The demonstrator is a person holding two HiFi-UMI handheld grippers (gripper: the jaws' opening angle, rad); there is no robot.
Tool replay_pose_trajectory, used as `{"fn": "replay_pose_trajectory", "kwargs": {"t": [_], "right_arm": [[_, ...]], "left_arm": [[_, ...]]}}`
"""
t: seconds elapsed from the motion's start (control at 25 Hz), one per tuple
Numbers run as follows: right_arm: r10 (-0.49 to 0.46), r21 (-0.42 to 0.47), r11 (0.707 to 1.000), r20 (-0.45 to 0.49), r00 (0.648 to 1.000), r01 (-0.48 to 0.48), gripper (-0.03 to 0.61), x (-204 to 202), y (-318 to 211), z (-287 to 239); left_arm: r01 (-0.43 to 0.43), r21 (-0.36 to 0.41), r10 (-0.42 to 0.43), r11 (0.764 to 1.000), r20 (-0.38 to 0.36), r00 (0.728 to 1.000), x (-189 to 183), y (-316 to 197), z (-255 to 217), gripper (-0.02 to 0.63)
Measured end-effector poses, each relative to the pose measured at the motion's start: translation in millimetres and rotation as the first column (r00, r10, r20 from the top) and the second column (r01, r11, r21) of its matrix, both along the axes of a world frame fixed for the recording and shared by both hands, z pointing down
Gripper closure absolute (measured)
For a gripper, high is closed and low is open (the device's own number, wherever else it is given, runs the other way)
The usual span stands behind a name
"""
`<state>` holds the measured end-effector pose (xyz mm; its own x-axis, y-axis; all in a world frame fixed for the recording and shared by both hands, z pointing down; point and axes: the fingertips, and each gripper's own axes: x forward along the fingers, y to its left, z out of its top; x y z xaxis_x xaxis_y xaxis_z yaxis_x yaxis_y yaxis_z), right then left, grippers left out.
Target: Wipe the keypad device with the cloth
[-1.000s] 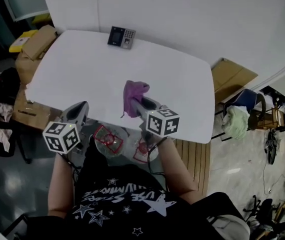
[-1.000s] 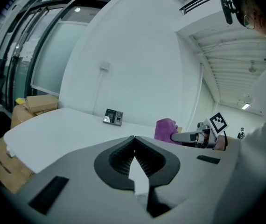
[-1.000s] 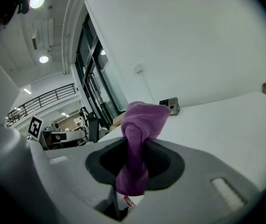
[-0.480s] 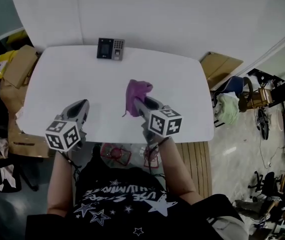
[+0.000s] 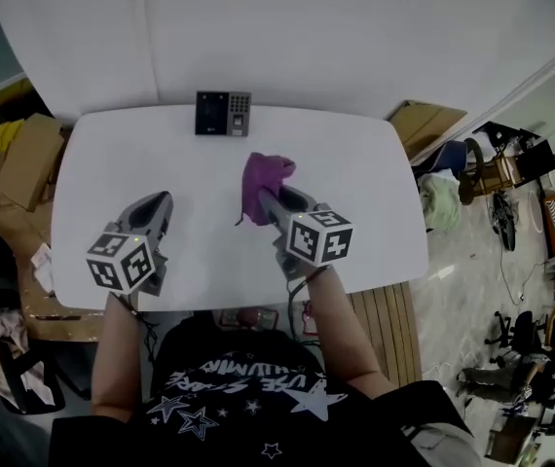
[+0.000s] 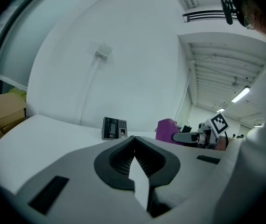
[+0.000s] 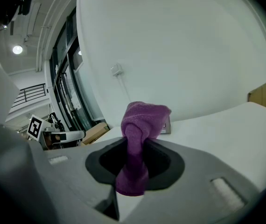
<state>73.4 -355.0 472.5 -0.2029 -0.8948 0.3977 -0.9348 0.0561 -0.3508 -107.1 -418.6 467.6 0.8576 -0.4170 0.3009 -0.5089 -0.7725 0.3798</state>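
The keypad (image 5: 223, 113) stands at the far edge of the white table (image 5: 365, 197), a little left of the middle and close to the wall (image 5: 336, 27), with its dark screen to the left and its keys to the right. From the left gripper view it (image 6: 114, 128) stands upright, facing the near side, with nothing touching it. The right gripper (image 5: 267, 196) is over the middle of the table, well short of the keypad, and its jaws pinch the purple cloth (image 5: 264, 175). In the right gripper view the cloth (image 7: 140, 125) is squeezed thin between the jaws, bunches into a knob beyond the tips and hangs in a tail on the near side. A corner of the keypad (image 7: 167, 125) shows just right of the knob. Whether the cloth touches the table cannot be told. The left gripper (image 5: 159, 202) is over the near left part of the table, well apart from both cloth and keypad. Its jaws (image 6: 134, 141) are pressed together with nothing between them. Both grippers point toward the far side, side by side with a gap between. Cardboard boxes (image 5: 26, 159) sit off the table's left end.
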Motion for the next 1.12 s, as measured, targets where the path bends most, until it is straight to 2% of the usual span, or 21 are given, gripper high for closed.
{"fn": "replay_pose_trajectory", "kwargs": {"t": [0.2, 0.64, 1.12], "right_arm": [[0.023, -0.017, 1.000, -0.017, 1.000, -0.023, 0.483, -8, -36, 5], [0.008, -0.029, 1.000, -0.059, 0.998, -0.009, 0.483, -32, -119, 6], [-0.022, -0.079, 0.997, -0.125, 0.992, 0.012, 0.483, -34, -193, 26]], "left_arm": [[-0.027, -0.009, 0.027, 1.000, -0.009, 1.000, -2, -38, 4, 0.607], [-0.078, 0.003, 0.078, 0.997, -0.028, 0.997, 2, -113, 0, 0.607], [-0.113, -0.017, 0.112, 0.993, -0.023, 0.993, 18, -175, 15, 0.607]]}}
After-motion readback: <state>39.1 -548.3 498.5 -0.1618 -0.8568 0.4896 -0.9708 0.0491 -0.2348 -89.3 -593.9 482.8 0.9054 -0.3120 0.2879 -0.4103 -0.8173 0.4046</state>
